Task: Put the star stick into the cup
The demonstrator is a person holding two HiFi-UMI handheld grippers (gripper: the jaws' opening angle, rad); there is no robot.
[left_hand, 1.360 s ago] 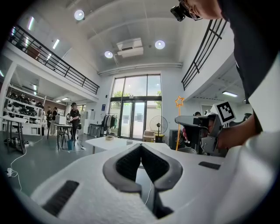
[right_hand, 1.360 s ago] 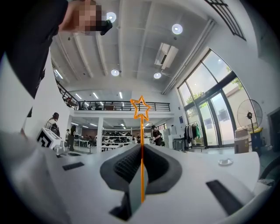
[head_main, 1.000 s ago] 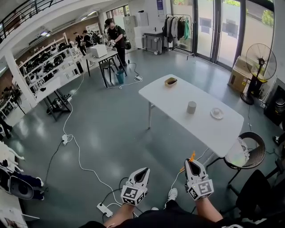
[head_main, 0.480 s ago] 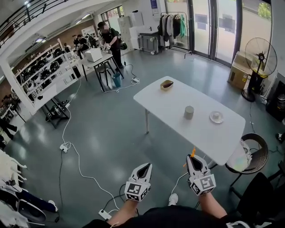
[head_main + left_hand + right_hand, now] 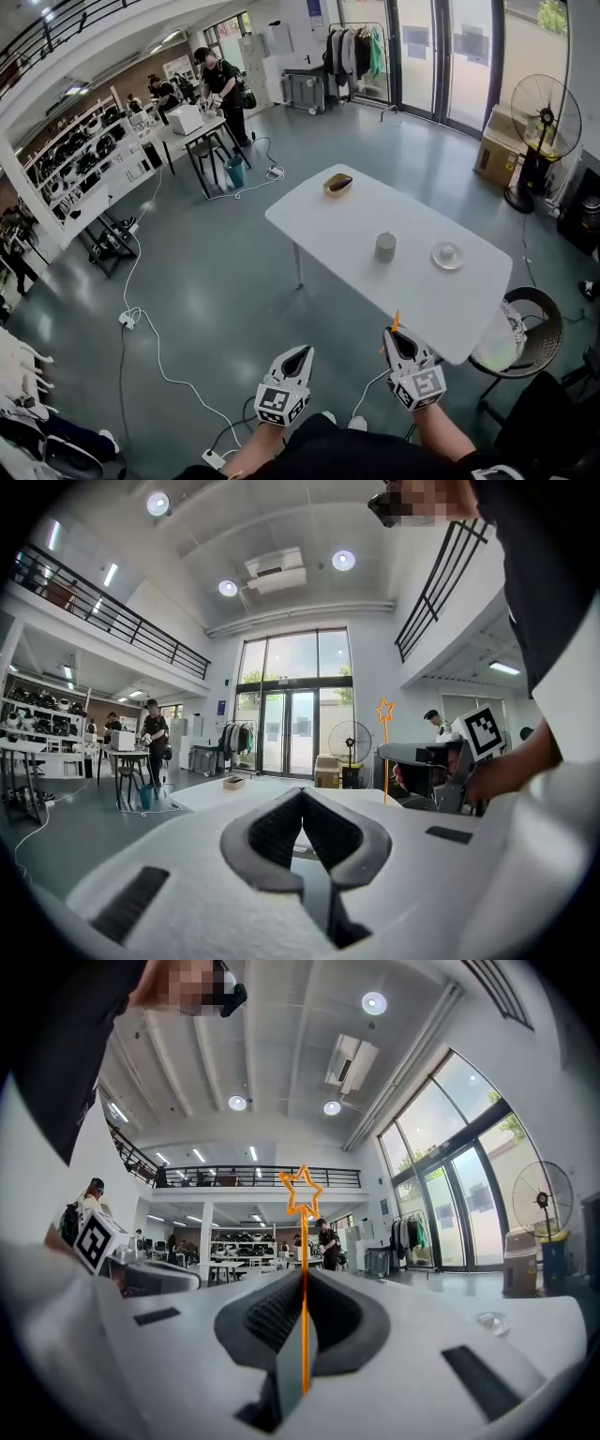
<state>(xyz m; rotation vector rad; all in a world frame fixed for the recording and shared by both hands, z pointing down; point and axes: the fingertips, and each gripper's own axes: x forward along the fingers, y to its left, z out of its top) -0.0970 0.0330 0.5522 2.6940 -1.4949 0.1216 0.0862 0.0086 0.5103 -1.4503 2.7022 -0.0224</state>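
Note:
An orange star stick [image 5: 303,1192] stands upright between the jaws of my right gripper [image 5: 303,1275], which is shut on its thin shaft. In the head view the right gripper [image 5: 397,336] hangs just short of the near edge of the white table [image 5: 422,300], with the star stick [image 5: 395,324] poking up from it. The grey cup [image 5: 385,247] stands upright near the table's middle, well beyond both grippers. My left gripper [image 5: 299,352] is over the floor left of the right one. Its jaws [image 5: 302,795] are shut with nothing in them.
A small white saucer [image 5: 447,255] lies right of the cup and a shallow brown basket [image 5: 338,184] sits at the table's far end. A round stool [image 5: 520,323] stands right of the table. Cables [image 5: 150,347] trail over the floor. People work at desks [image 5: 192,122] far behind.
The table has come nearer and shifted left in the head view as the person walks towards it. Both grippers keep their pose, and the star stick stays in the right one.

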